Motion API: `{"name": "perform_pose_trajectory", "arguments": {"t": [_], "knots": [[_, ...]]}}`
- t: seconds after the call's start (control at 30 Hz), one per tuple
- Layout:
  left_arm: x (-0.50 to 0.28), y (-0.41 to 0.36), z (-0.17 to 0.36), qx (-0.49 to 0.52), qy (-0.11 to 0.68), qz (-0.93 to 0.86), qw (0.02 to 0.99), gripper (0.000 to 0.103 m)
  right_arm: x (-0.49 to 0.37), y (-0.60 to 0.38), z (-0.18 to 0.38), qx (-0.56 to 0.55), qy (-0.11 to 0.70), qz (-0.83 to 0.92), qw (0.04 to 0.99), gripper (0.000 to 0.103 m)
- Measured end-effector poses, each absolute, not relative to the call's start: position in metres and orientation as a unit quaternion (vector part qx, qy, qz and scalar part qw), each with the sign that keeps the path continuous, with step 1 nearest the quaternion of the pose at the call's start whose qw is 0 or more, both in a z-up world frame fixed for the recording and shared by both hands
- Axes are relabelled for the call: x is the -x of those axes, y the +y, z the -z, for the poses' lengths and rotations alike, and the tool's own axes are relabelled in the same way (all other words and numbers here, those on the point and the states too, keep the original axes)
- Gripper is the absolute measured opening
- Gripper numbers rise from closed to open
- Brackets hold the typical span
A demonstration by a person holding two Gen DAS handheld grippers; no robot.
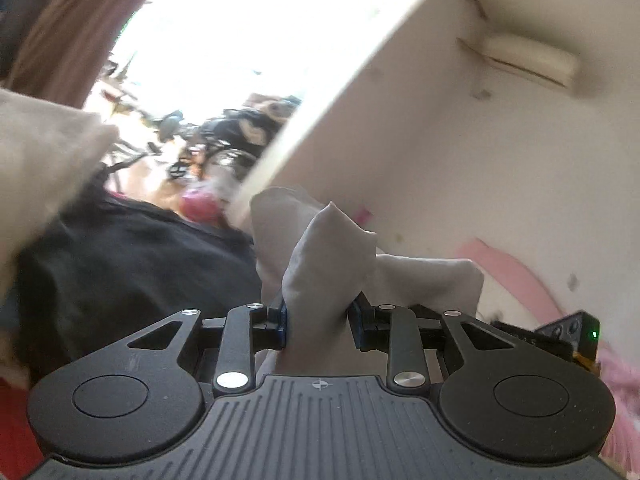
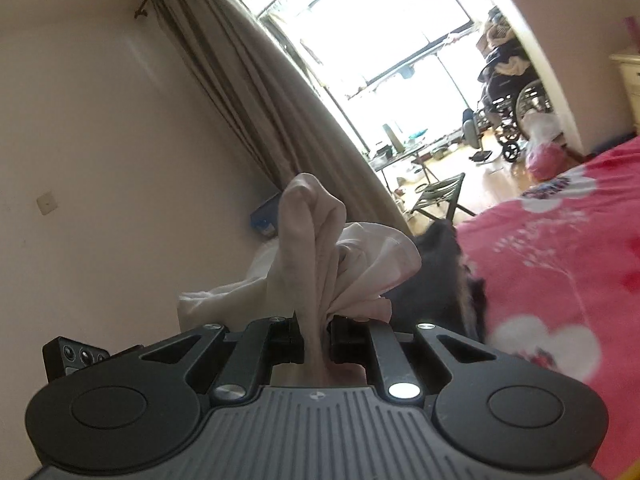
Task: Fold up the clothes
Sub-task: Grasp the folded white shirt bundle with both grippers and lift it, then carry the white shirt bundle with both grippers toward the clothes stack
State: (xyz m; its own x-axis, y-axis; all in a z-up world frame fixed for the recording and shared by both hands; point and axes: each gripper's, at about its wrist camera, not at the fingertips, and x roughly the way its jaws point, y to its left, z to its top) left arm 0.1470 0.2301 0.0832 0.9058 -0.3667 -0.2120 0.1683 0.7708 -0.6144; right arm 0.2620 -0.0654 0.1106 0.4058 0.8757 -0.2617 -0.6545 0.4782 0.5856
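My left gripper (image 1: 318, 322) is shut on a bunched fold of a light grey-beige garment (image 1: 332, 248), which stands up between the fingers. More of this cloth hangs at the left edge (image 1: 44, 168). My right gripper (image 2: 315, 338) is shut on a pale beige-pink fold of the garment (image 2: 316, 240), held up in the air. A black garment (image 1: 132, 264) lies beyond the left gripper and also shows in the right wrist view (image 2: 436, 272). Part of the other gripper shows at each view's edge.
A red floral bedspread (image 2: 560, 260) lies at the right. A beige curtain (image 2: 248, 92) hangs by a bright window. A wheelchair (image 2: 508, 112), a folding table (image 2: 436, 196) and a pink bag (image 2: 544, 160) stand on the wooden floor beyond. A white wall (image 1: 460, 160) with an air conditioner (image 1: 532, 60).
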Motion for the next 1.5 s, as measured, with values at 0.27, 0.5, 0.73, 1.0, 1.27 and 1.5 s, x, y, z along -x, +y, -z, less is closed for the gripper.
{"name": "perform_pose_trajectory", "arguments": {"t": [0.27,0.5,0.73,1.0,1.27,1.5], "knots": [[-0.214,0.293,-0.074,0.307,0.171,0.083,0.933,0.028,-0.36,0.032,-0.091,-0.2,0.325,-0.483,0.788,0.011],[-0.259,0.316,-0.039,0.301,0.195,0.047,0.932,0.028,-0.416,0.077,-0.058,-0.163,0.348,-0.459,0.801,0.011],[-0.278,0.296,-0.021,0.236,0.217,0.003,0.947,0.04,-0.445,0.085,-0.018,-0.141,0.369,-0.393,0.83,0.047],[-0.23,0.29,-0.06,0.214,0.106,-0.087,0.967,0.049,-0.455,0.04,-0.05,-0.171,0.283,-0.356,0.874,0.065],[-0.265,0.274,-0.045,0.231,0.198,-0.034,0.952,0.056,-0.423,0.089,-0.058,-0.05,0.254,-0.438,0.861,0.032],[-0.27,0.3,-0.043,0.316,0.203,-0.087,0.923,0.056,-0.449,0.091,-0.029,-0.097,0.322,-0.349,0.875,0.027]]}}
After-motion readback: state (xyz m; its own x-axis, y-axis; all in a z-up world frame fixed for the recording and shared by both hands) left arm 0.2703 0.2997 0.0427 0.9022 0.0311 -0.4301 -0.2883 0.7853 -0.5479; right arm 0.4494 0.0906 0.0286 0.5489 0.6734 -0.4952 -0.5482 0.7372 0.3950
